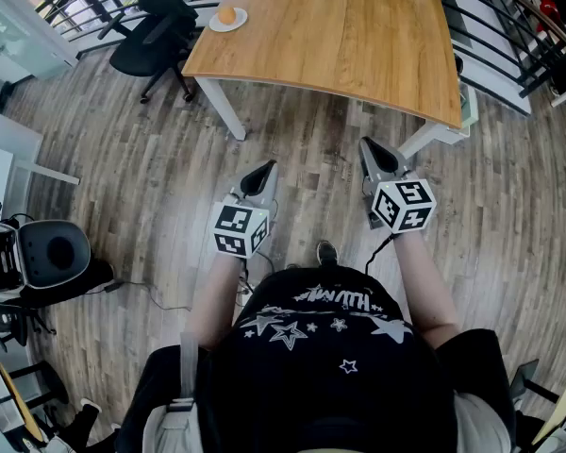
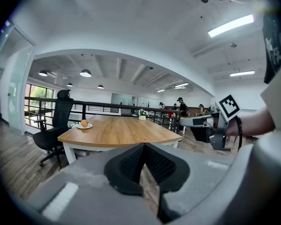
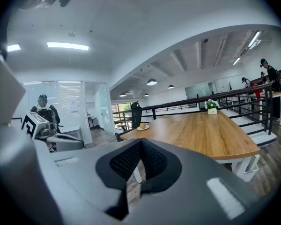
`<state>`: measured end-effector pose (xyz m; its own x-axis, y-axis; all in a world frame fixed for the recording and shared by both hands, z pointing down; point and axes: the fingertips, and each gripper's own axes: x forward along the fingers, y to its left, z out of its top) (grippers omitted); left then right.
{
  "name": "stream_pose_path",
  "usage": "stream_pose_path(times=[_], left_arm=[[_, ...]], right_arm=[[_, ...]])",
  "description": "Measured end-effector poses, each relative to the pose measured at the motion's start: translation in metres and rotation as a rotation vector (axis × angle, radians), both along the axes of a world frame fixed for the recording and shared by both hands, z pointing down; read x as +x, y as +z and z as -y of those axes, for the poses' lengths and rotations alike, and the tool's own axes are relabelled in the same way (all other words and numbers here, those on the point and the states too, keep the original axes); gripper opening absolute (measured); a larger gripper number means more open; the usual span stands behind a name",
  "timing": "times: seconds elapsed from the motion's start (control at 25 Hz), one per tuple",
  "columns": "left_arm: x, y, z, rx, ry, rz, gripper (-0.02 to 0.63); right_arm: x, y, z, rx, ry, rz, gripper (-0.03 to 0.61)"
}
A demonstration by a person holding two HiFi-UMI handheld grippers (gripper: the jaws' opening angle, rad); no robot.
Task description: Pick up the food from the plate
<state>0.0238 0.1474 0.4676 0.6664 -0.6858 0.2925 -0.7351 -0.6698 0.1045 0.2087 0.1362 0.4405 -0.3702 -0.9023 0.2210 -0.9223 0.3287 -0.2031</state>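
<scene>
One round orange fruit [image 1: 226, 13] sits on a small white plate [image 1: 240, 23] at the far left corner of the table [image 1: 340, 45], well apart from both grippers. The tabletop is pale wood with a visible grain and rounded corners, standing on white legs. The floor [image 1: 123, 159] is grey-brown plank. A black office chair [image 1: 146, 50] stands just beside the corner that bears the plate. The left gripper [image 1: 267, 168] and right gripper [image 1: 367, 145] are held over the floor, short of the table. Each has a grey housing and black, mesh-textured pads. Both pairs of jaws are pressed together with nothing between them.
</scene>
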Motion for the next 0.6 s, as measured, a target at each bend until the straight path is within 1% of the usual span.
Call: stream_pose_path(times=[0.16, 0.4, 0.6], left_arm=[[-0.005, 0.001, -0.009, -0.020, -0.010, -0.008, 0.002], [-0.010, 0.006, -0.016, -0.028, -0.013, -0.023, 0.002], [-0.023, 0.018, -0.029, -0.067, -0.018, -0.035, 0.002]], right_arm=[[-0.005, -0.003, -0.010, 0.000, -0.009, -0.006, 0.000], [-0.009, -0.001, -0.019, -0.007, -0.013, -0.018, 0.000], [-0.021, 0.004, -0.027, -0.028, -0.008, -0.030, 0.000]])
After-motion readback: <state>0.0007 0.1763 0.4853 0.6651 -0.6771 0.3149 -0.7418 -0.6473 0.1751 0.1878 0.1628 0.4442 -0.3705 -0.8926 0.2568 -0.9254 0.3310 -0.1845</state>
